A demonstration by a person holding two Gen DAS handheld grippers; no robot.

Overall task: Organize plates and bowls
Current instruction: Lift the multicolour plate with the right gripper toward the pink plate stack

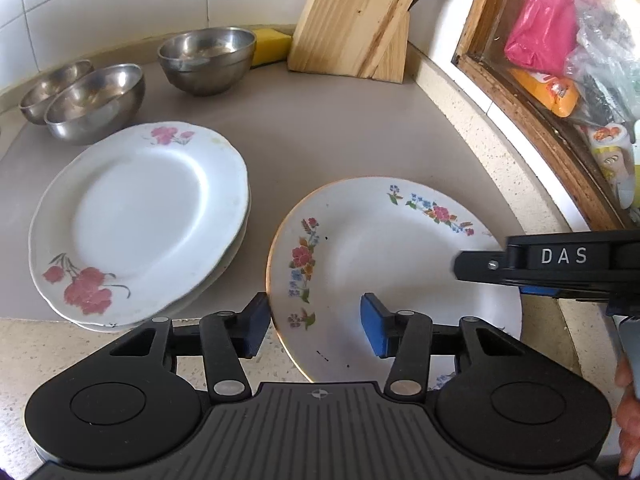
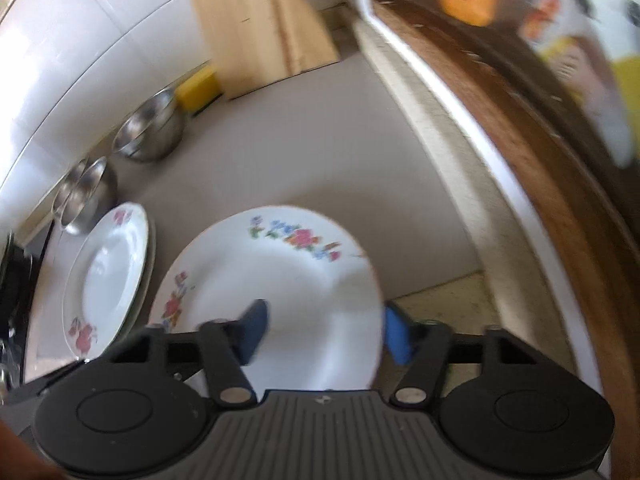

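Between my left tool's blue pads (image 1: pixel 376 330) sits a white plate (image 1: pixel 400 264) with small multicoloured flower sprays and a thin gold rim. Left of it, my white plate (image 1: pixel 136 216) carries pink-red carnations. Beyond are silvery steel bowls (image 1: pixel 208 60), a yellow sponge (image 1: pixel 272 44) and a pale wooden block (image 1: pixel 360 20).

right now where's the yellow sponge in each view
Left wrist view: the yellow sponge sits near the top, a little left of centre, between the nearest steel bowl and the wooden knife block.
Right wrist view: the sponge is in the upper left, blurred, again between that bowl and the block.
Shared landmark: the wooden knife block, just right of the sponge in both.
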